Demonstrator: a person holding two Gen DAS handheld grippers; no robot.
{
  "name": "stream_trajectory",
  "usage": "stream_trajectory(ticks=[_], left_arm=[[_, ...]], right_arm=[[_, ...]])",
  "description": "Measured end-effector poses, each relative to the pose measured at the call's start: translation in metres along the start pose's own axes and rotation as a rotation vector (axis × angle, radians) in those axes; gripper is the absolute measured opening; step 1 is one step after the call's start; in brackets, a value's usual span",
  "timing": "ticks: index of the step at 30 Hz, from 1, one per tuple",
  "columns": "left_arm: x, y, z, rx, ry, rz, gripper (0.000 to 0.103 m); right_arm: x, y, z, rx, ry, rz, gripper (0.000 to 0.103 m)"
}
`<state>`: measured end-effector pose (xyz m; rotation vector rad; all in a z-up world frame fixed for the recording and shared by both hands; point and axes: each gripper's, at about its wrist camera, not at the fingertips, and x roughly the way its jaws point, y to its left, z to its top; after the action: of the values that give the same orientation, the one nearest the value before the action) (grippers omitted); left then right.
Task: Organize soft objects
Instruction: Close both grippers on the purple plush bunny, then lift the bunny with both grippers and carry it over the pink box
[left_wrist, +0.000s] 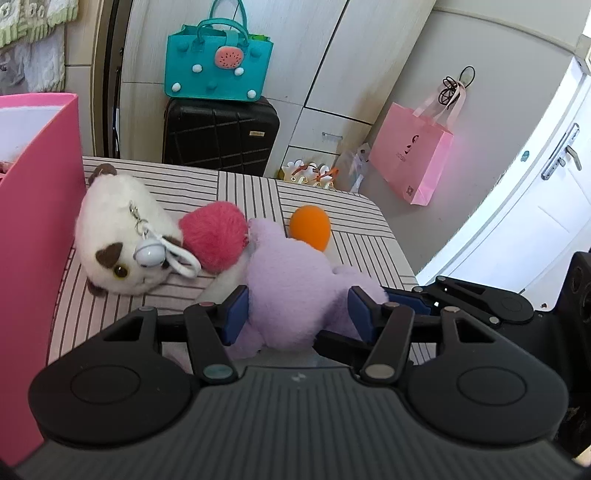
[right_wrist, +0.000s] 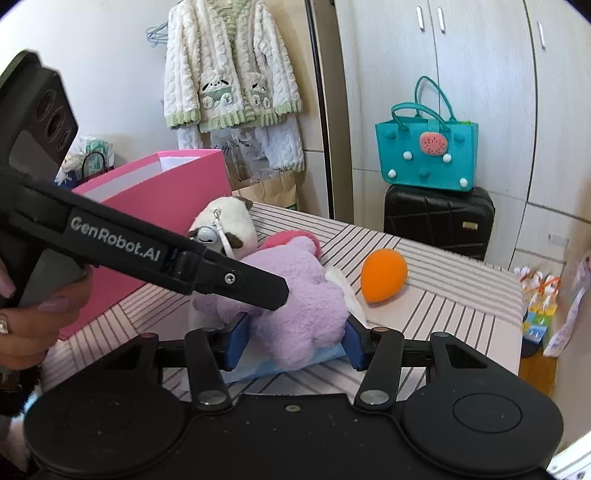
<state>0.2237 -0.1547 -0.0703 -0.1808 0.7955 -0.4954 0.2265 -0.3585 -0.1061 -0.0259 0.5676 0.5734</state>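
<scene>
A purple plush toy (left_wrist: 291, 288) lies on the striped tabletop (left_wrist: 332, 206), and both grippers hold it. My left gripper (left_wrist: 299, 312) has its blue pads pressed into the toy's sides. In the right wrist view my right gripper (right_wrist: 295, 341) squeezes the same purple plush toy (right_wrist: 306, 314) from the near side, while a black finger (right_wrist: 258, 288) of the left gripper reaches in from the left. Behind the toy are a white cat plush (left_wrist: 118, 236) with a bell, a pink pompom (left_wrist: 214, 236) and an orange egg-shaped sponge (left_wrist: 310, 229).
An open pink box (left_wrist: 37, 221) stands at the table's left. A light blue sheet (right_wrist: 321, 356) lies under the toy. Beyond the table are a black suitcase (left_wrist: 221, 136) with a teal bag (left_wrist: 218, 70) on top, a pink paper bag (left_wrist: 413, 158) and a white door (left_wrist: 535, 184). A person's hand (right_wrist: 37, 317) holds the left gripper.
</scene>
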Motion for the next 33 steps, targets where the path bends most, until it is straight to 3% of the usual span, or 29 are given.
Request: stream_trajectory(ticks=[5,8,18,23,33], left_arm=[[-0.012,-0.003,-0.008,0.009,0.001,-0.002,0.055],[-0.017,-0.004,-0.013,0.002,0.041,0.002,0.055],[-0.043,-0.008,-0.03,-0.021,0.059,-0.053,0.055],[-0.053,-0.009,-0.034,-0.036,0.111,-0.057,0.055],[-0.082,-0.017,-0.047,0.042,0.146,-0.068,0.055]], right_arm=[[-0.009,0.005,-0.004,0.045,0.017,0.02,0.057],[-0.014,0.011,-0.004,0.075,0.059,0.005,0.056],[-0.04,0.034,-0.007,0.079,0.108,-0.009,0.055],[-0.048,0.049,-0.011,0.08,0.141,-0.023,0.055],[-0.058,0.065,-0.015,0.149,0.21,0.102,0.054]])
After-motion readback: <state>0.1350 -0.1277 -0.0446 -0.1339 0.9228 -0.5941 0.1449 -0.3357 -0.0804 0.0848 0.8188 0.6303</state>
